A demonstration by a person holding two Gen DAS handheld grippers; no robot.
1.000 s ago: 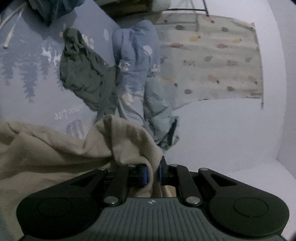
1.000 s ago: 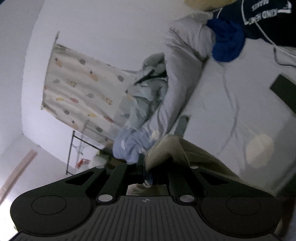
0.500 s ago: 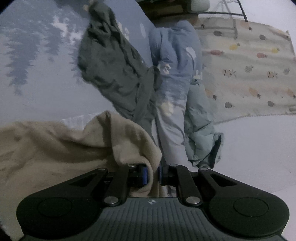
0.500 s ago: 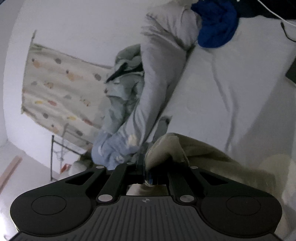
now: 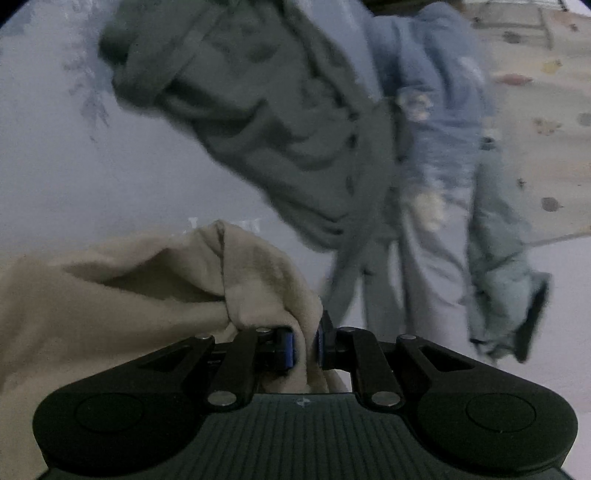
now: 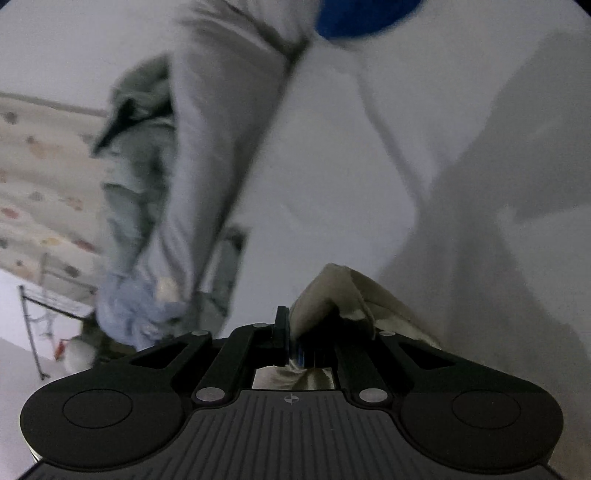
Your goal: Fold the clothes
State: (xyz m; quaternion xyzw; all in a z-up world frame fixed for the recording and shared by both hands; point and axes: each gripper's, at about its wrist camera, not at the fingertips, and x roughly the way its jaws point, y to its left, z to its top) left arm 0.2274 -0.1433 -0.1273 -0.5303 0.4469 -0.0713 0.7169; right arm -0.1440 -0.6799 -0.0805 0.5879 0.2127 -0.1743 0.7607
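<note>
A beige garment (image 5: 110, 295) spreads to the lower left in the left wrist view. My left gripper (image 5: 306, 349) is shut on a bunched edge of it, with cloth pinched between the blue pads. In the right wrist view my right gripper (image 6: 295, 349) is shut on another edge of the same beige garment (image 6: 343, 295), which trails away to the right behind the fingers. Both views are blurred by motion.
A dark green garment (image 5: 266, 122) and a pale blue patterned garment (image 5: 443, 147) lie on the light bedsheet (image 5: 129, 184). A spotted cream cloth (image 5: 546, 110) hangs at the right. In the right wrist view a grey garment (image 6: 207, 166), a blue item (image 6: 354, 18) and a metal rack (image 6: 37, 332) show.
Both grippers have moved forward and down toward the bed with the beige garment. The green and blue garments loom larger, and the grey garment and sheet fill the right view.
</note>
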